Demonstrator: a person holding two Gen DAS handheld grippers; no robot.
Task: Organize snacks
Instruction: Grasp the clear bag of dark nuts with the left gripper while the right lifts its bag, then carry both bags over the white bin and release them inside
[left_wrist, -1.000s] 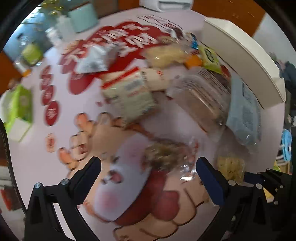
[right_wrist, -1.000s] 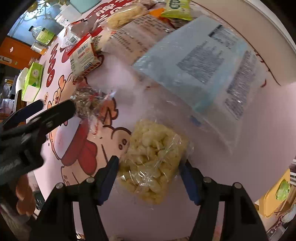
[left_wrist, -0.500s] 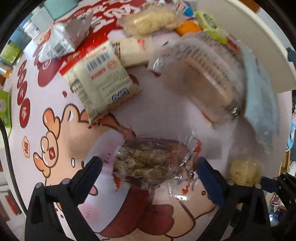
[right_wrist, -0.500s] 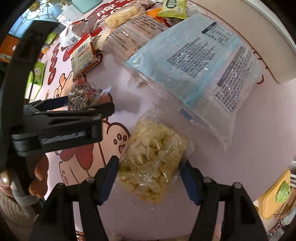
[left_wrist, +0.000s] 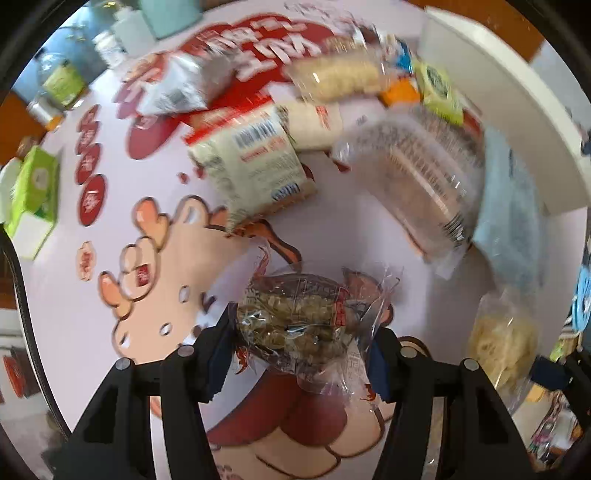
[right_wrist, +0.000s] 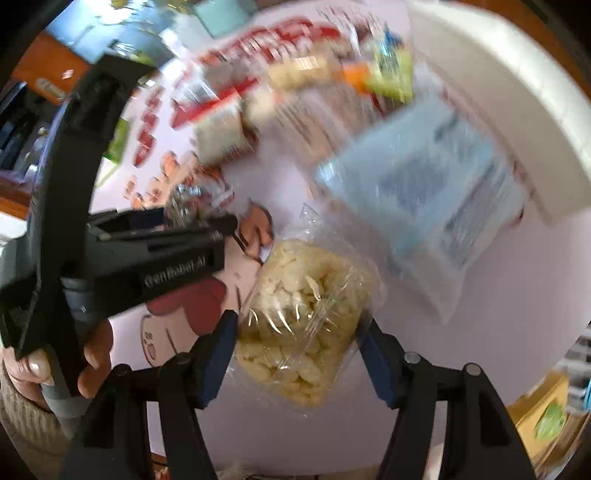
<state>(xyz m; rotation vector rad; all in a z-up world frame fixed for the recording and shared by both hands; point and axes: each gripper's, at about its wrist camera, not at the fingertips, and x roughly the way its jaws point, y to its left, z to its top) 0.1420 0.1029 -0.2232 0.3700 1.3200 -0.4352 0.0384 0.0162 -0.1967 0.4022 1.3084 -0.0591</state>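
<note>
My left gripper (left_wrist: 301, 354) is shut on a clear bag of brown-green snack (left_wrist: 295, 325), held just above the cartoon table mat. My right gripper (right_wrist: 297, 350) is shut on a clear bag of pale yellow puffs (right_wrist: 299, 314), lifted off the table. That yellow bag also shows at the right in the left wrist view (left_wrist: 502, 339). The left gripper with its bag shows at the left in the right wrist view (right_wrist: 177, 236).
Several snack packs lie further back: a cream and red pack (left_wrist: 251, 166), a silver bag (left_wrist: 177, 92), a clear tray pack (left_wrist: 413, 177), a pale blue bag (right_wrist: 436, 192). A white bin (left_wrist: 498, 96) stands at the right. A green tissue box (left_wrist: 33, 195) sits left.
Both grippers have closed on their bags and lifted them. The left gripper closed from wide open around the brown-green bag. Both views swung, with motion blur.
</note>
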